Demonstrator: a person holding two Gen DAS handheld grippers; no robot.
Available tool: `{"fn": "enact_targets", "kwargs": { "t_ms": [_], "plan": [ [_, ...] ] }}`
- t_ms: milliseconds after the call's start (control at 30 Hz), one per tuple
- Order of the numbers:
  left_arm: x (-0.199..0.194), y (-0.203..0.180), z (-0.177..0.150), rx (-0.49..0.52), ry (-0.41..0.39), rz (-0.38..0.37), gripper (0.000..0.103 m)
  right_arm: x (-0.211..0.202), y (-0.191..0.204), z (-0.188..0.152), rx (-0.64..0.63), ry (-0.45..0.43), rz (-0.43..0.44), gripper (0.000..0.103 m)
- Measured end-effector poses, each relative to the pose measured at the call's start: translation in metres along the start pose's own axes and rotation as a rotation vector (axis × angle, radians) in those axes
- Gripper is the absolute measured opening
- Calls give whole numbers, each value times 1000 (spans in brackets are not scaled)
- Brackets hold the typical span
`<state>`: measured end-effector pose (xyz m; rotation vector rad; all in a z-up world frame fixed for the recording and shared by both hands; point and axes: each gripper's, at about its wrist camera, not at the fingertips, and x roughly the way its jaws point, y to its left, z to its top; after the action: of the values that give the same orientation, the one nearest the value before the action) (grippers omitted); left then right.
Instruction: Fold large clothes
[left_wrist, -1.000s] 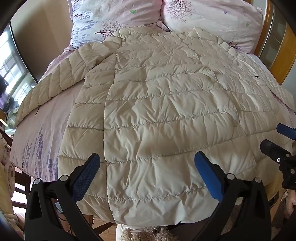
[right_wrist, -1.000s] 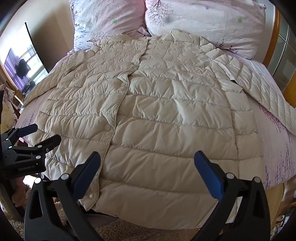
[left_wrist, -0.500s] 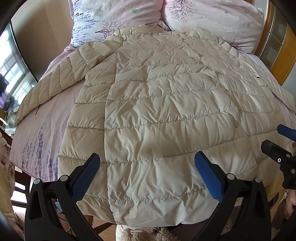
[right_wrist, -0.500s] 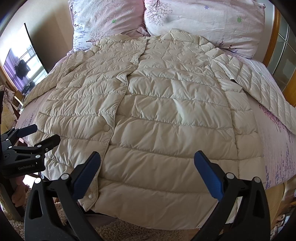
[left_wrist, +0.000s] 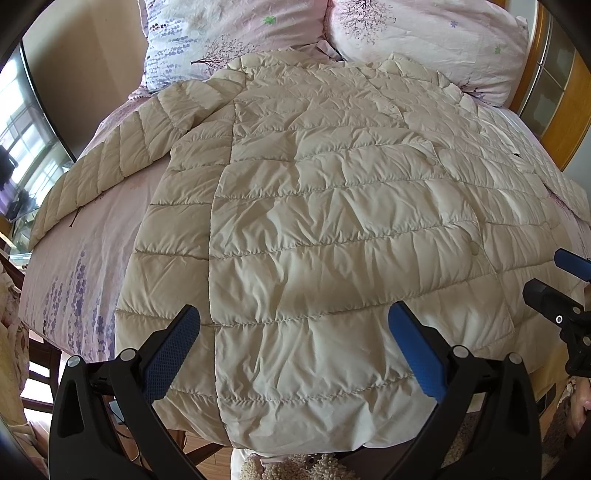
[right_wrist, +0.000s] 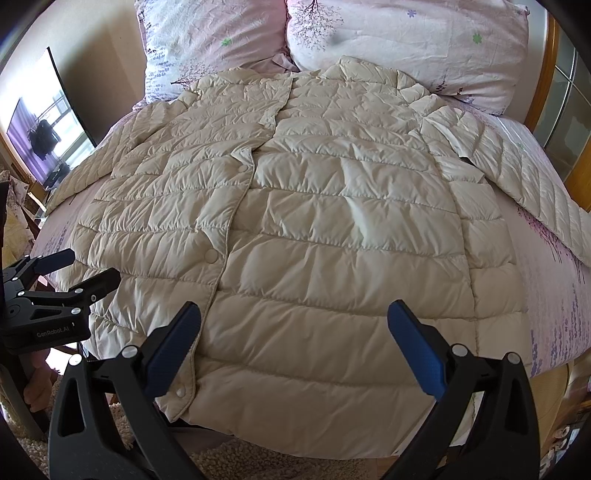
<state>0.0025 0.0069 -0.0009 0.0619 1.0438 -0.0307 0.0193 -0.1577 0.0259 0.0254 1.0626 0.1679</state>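
Note:
A cream quilted down coat (left_wrist: 314, 221) lies front up and spread flat on the bed, collar toward the pillows, both sleeves out to the sides. Its snap placket (right_wrist: 221, 254) runs down the middle. My left gripper (left_wrist: 293, 343) is open and empty, above the hem on the coat's left half. My right gripper (right_wrist: 293, 343) is open and empty, above the hem on the right half. Each gripper shows at the edge of the other's view: the right one (left_wrist: 557, 284), the left one (right_wrist: 74, 269). The hem hangs over the foot of the bed.
The bed has a pink floral sheet (left_wrist: 81, 266) and two floral pillows (right_wrist: 406, 40) at the head. A wooden headboard frame (left_wrist: 565, 122) stands on the right. A fluffy rug (right_wrist: 229, 461) lies on the floor by the bed's foot. A wooden chair (left_wrist: 37, 369) stands at left.
Both grippers have drifted slightly; the coat looks a little lower in the left wrist view. Nothing was grasped or released.

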Motion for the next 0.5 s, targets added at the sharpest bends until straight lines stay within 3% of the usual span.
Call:
{"fn": "enact_targets", "kwargs": {
  "t_ms": [500],
  "plan": [
    [0, 0, 0, 0, 1, -1, 102, 1, -2, 1, 5, 1, 2, 101]
  ]
}}
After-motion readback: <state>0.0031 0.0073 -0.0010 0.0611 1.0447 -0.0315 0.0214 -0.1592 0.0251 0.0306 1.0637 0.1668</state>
